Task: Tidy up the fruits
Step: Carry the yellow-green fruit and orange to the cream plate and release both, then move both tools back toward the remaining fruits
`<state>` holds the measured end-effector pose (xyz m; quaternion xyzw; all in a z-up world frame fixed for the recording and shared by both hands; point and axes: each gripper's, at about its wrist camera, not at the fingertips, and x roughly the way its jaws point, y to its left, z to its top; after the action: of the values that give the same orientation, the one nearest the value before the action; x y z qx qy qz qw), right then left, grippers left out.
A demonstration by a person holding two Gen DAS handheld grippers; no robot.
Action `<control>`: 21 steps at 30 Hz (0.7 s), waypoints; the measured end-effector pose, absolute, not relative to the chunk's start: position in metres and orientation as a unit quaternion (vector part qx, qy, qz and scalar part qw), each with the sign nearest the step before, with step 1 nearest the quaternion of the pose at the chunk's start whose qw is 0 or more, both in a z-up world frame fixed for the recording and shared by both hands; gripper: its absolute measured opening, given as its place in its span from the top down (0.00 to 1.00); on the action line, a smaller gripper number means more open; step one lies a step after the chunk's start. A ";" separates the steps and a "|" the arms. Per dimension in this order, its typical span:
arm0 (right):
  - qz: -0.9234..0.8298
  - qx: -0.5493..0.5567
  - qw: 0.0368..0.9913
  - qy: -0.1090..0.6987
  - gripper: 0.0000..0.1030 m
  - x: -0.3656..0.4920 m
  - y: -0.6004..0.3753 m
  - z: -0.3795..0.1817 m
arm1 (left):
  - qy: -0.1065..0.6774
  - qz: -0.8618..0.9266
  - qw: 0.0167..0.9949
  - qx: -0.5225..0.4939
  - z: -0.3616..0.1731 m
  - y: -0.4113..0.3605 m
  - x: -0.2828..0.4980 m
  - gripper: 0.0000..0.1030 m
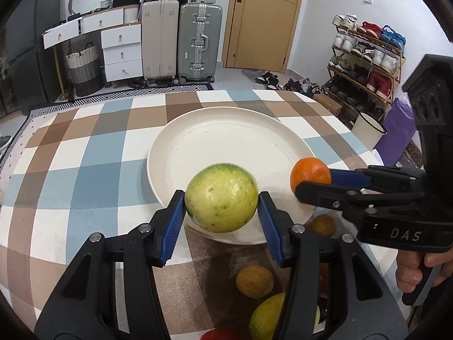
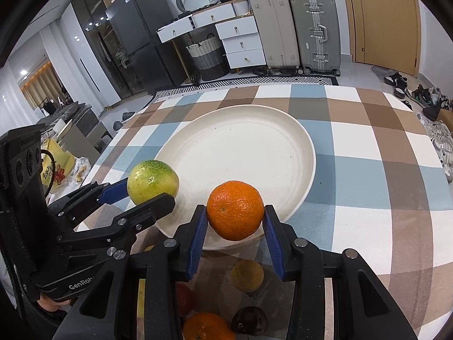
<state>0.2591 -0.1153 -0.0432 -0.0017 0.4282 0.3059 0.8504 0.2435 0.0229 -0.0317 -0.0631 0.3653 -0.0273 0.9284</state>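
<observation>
My left gripper (image 1: 221, 201) clamps a green-yellow fruit (image 1: 220, 197), my right gripper (image 2: 235, 215) an orange (image 2: 235, 210) — the white plate (image 2: 283, 130) lies just ahead, below both fingertips.

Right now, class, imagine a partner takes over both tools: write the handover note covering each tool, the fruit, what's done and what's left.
Left tool: shut on the green-yellow fruit, held above the near rim of the white plate.
Right tool: shut on the orange, also over the plate's near edge.
Done: both fruits picked up; plate holds nothing yet.
Left: set both down on the plate, then collect the loose fruits lying on the checked tablecloth beneath the tools.
</observation>
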 end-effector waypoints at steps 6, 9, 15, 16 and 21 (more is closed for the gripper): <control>0.292 0.007 0.867 0.404 0.49 0.253 -0.132 -0.029 | 0.348 -0.020 0.934 -0.076 -0.020 0.030 0.233 0.30; 0.291 0.004 0.871 0.395 0.27 0.245 -0.142 -0.023 | 0.337 -0.012 0.938 -0.076 -0.013 0.034 0.220 0.18; 0.283 -0.013 0.878 0.385 0.00 0.224 -0.157 -0.017 | 0.323 0.002 0.944 -0.072 -0.003 0.037 0.189 0.01; 0.279 -0.026 0.880 0.383 0.00 0.220 -0.157 -0.018 | 0.317 0.006 0.946 -0.073 -0.001 0.038 0.183 0.01; 0.274 -0.057 0.884 0.375 0.00 0.199 -0.160 -0.021 | 0.308 0.004 0.949 -0.074 0.005 0.038 0.159 0.01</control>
<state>0.1986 -0.1599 -0.0206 -0.0567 0.3749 0.2745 0.8837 0.1585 0.0379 0.0052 -0.0737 0.3079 0.0045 0.9486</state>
